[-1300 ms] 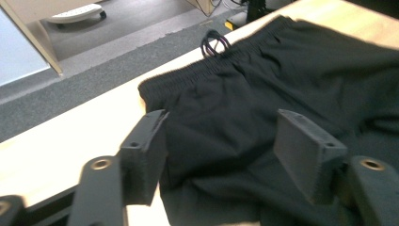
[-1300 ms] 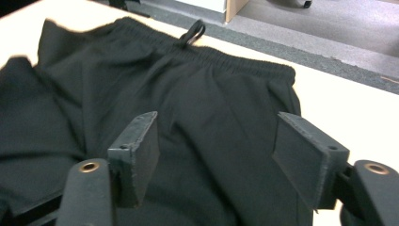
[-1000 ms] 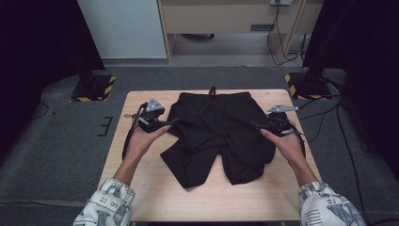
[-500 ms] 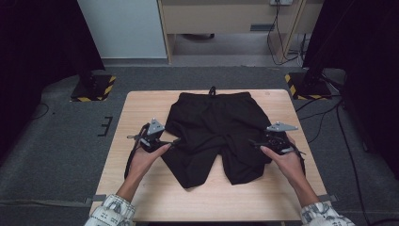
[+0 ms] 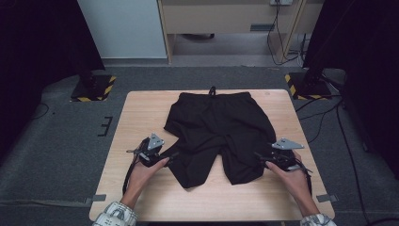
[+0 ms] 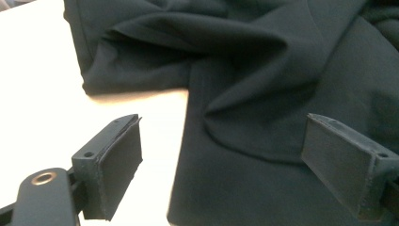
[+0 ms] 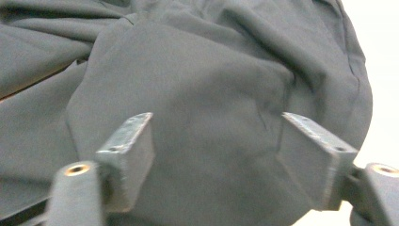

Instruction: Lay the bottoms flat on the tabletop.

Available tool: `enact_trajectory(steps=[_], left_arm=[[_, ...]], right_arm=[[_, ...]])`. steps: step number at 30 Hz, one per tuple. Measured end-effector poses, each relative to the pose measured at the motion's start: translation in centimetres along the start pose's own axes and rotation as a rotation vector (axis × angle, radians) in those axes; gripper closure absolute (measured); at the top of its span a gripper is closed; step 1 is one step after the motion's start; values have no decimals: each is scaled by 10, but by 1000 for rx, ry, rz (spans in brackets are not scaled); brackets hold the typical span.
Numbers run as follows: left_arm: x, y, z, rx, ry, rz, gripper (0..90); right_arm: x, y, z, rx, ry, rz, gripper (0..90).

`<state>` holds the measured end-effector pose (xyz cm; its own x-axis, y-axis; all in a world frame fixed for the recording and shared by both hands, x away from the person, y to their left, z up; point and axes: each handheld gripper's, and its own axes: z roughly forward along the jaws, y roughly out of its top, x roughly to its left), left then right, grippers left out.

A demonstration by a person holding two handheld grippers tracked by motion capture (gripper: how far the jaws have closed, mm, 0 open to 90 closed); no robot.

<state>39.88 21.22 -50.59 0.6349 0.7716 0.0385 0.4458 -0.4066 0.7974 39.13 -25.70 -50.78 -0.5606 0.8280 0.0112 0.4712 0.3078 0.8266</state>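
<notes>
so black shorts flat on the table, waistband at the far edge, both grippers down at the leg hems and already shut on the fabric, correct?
Not shut. In both gripper views the fingers stand wide apart over the black shorts, gripping nothing. The left gripper and right gripper are open. The rest holds: the high view shows the waistband at the table's far edge.

A light wooden table (image 5: 141, 117) carries a pair of black shorts (image 5: 219, 129) spread flat (waistband at the far edge, legs toward the person).
</notes>
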Motion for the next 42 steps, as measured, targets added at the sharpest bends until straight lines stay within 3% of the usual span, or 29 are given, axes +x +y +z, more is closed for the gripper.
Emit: enact_trajectory(steps=[7,11,14,19,21,25,27,34,37,39,42], left_arm=[[-7,-11,-4,13,-21,4,124],[-17,-8,2,29,-24,42,121],[-15,-12,8,68,1,46,121],[-8,-21,17,118,21,28,123],[-5,-21,18,109,20,-4,128],[-3,-22,19,103,-13,-41,216],[-4,-22,17,94,-33,-32,272],[-12,-23,8,110,-75,-5,647],[-12,-23,6,115,-85,4,727],[-12,-25,4,112,-93,34,767],[-15,-27,-5,146,-94,39,821]], right_arm=[[4,-15,-17,4,10,-15,489],[15,-17,-16,22,37,-50,515],[23,-15,-12,18,54,-60,482],[35,-16,2,71,57,-103,384],[36,-19,7,92,67,-100,374],[36,-20,9,105,71,-95,381],[34,-22,10,109,77,-87,383],[33,-24,11,115,83,-78,383],[33,-24,12,114,83,-79,383],[33,-24,12,114,82,-82,384],[34,-24,12,114,75,-88,385]])
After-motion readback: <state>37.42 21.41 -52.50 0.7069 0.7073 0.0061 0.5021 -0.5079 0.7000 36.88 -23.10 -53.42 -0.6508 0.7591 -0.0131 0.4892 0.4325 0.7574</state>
